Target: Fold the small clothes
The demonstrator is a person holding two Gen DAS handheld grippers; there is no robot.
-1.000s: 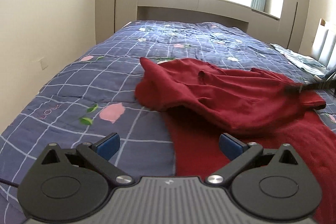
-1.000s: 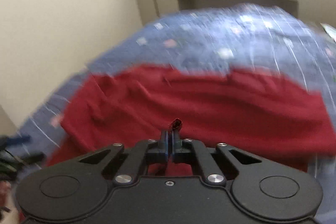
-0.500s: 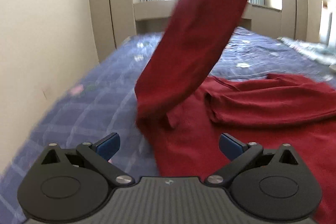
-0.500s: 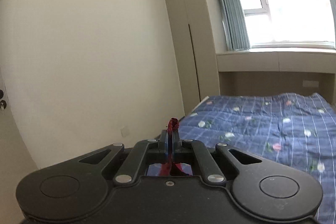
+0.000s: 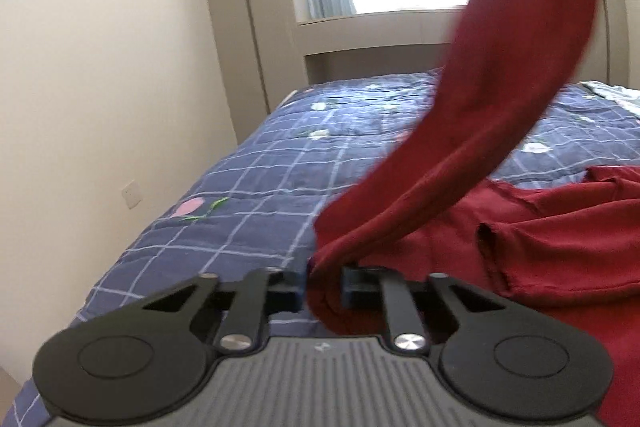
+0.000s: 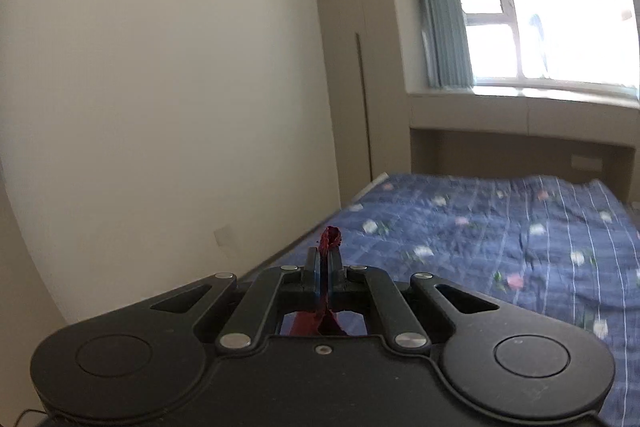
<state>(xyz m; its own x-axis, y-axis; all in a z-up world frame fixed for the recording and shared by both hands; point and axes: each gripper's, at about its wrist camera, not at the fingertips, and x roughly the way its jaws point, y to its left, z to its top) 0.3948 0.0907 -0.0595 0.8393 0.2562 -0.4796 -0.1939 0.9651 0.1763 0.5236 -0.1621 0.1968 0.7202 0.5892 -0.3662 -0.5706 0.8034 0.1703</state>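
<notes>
A dark red garment (image 5: 560,239) lies partly on the blue checked bed quilt (image 5: 280,179). One part of it rises in a long band (image 5: 500,99) up and out of the top of the left wrist view. My left gripper (image 5: 323,285) is shut on the lower end of that band, close to the quilt. My right gripper (image 6: 325,273) is shut on a small bunch of the same red cloth (image 6: 330,239), held high above the bed; more red cloth hangs below its fingers.
The cream wall (image 5: 100,67) runs along the bed's left side, with a tall wardrobe (image 5: 248,39) and a window (image 6: 540,7) with a blue-grey curtain at the far end. A pale patterned cloth (image 5: 612,95) lies at the far right of the bed.
My left gripper has gone from open to shut on the garment's lower edge. My right gripper has lifted its pinch of cloth high above the bed, pulling the garment up into a band.
</notes>
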